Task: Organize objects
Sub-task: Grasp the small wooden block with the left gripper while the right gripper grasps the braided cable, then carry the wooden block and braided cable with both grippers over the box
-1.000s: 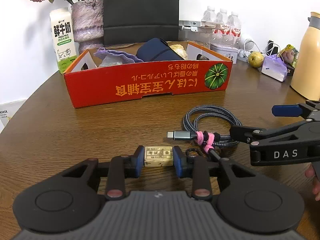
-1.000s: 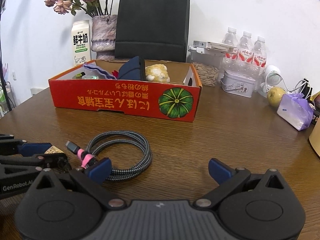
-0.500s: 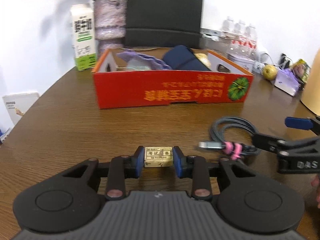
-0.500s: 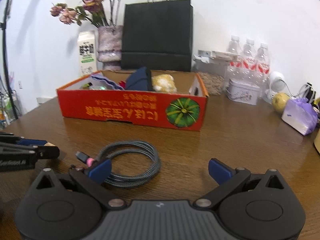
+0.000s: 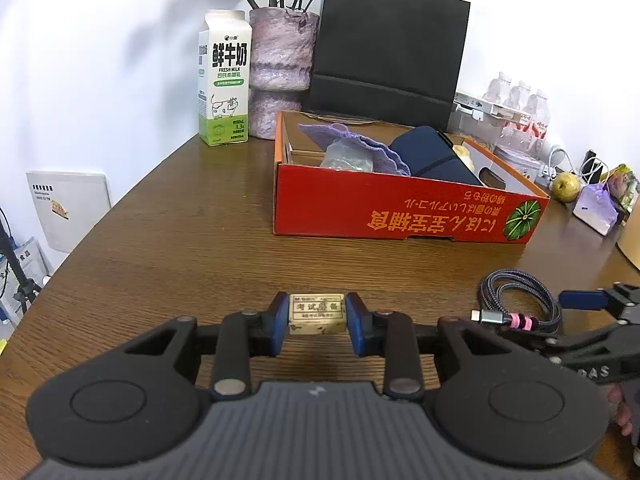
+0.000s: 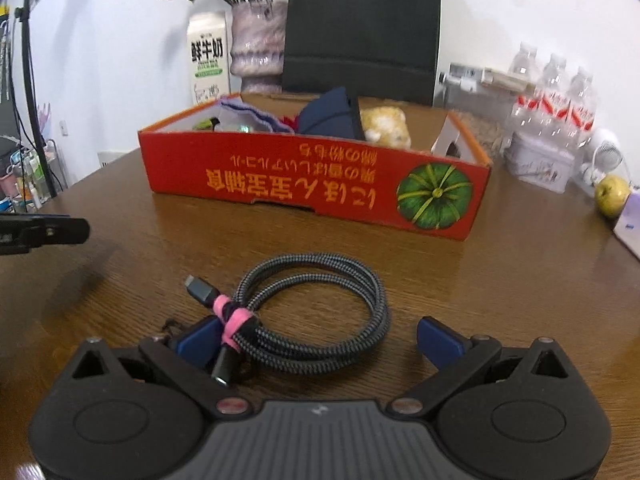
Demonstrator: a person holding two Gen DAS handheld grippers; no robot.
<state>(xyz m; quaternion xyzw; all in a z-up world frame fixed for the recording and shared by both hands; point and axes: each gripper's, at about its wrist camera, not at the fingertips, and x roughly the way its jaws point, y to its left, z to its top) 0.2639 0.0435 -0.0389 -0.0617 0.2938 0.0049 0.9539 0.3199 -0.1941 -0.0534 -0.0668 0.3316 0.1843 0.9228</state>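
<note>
My left gripper is shut on a small beige eraser and holds it above the wooden table, in front of the red cardboard box. The box holds a purple pouch, a navy case and a yellow plush toy. My right gripper is open and low over the table. A coiled braided cable with pink ties lies between its fingers; it also shows in the left wrist view. The left gripper shows at the left edge of the right wrist view.
A milk carton, a vase of flowers and a black paper bag stand behind the box. Water bottles, a tin, a green fruit and a purple packet stand at the right.
My left gripper has risen and swung left with the eraser, away from the cable. My right gripper has moved forward, so the cable now lies between its open fingers.
</note>
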